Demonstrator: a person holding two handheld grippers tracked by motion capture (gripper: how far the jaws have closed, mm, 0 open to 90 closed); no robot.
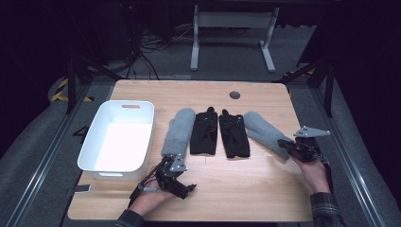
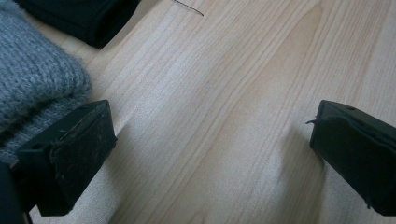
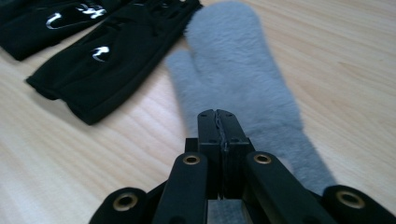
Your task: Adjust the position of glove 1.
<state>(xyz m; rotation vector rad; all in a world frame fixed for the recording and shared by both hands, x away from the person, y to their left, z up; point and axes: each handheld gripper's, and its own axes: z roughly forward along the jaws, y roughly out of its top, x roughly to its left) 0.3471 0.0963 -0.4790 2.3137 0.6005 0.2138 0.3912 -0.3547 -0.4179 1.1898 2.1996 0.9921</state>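
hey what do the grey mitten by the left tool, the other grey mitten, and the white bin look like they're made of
Left grey mitten: knitted yarn, likely wool or acrylic; ribbed stitches show. Right grey mitten: soft fleece or faux fur; fuzzy nap, no stitches visible. White rectangular bin: probably moulded plastic; smooth, slightly glossy walls with a cut-out handle.

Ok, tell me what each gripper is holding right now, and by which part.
The left gripper holds nothing: its jaws stand open over bare table beside the left grey mitten. The right gripper is shut at the cuff end of the right grey mitten; whether it pinches the fabric cannot be told.
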